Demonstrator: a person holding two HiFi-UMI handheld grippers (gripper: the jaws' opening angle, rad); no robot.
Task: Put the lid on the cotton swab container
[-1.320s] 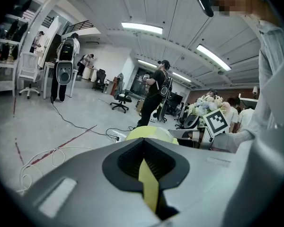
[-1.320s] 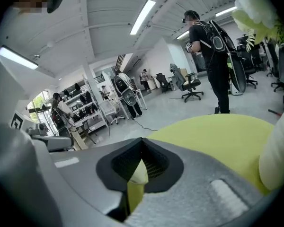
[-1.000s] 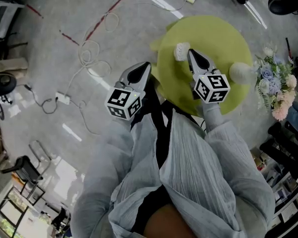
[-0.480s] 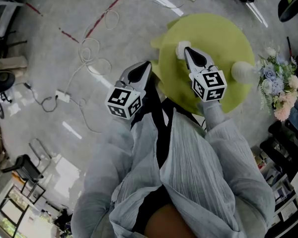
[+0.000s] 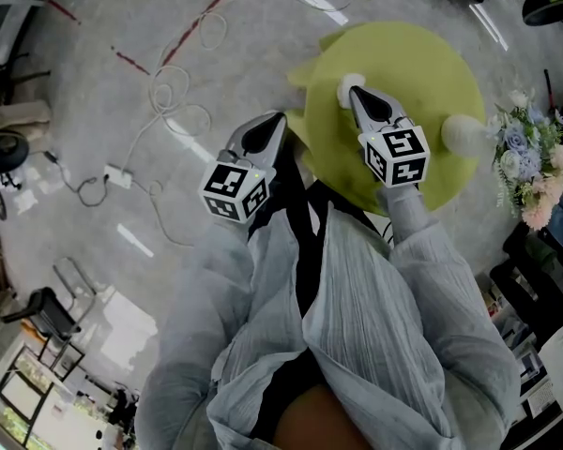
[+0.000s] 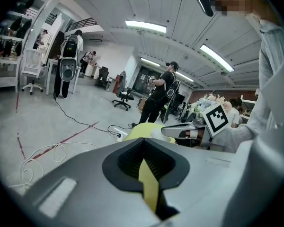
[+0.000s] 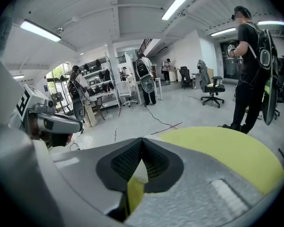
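A round yellow-green table [image 5: 422, 64] stands ahead to my right. On it sits a small white round container [image 5: 347, 83] with a textured top. A second, smooth white round piece [image 5: 462, 131] lies near the table's right edge. My right gripper [image 5: 354, 92] hovers over the table, shut, its tip right at the container's near side. In the right gripper view a bit of white [image 7: 138, 172] shows through the gap below the shut tips [image 7: 142, 140]. My left gripper [image 5: 278, 120] hangs shut off the table's left edge, holding nothing [image 6: 143, 142].
A bunch of pale flowers [image 5: 530, 172] stands right of the table. White cables [image 5: 169, 101] and a power strip [image 5: 119, 178] lie on the grey floor to the left. People [image 6: 158, 96] and office chairs [image 7: 213, 86] are farther off in the room.
My right gripper has edged a little forward, and its tip now overlaps the white container. The left gripper has stayed in place.
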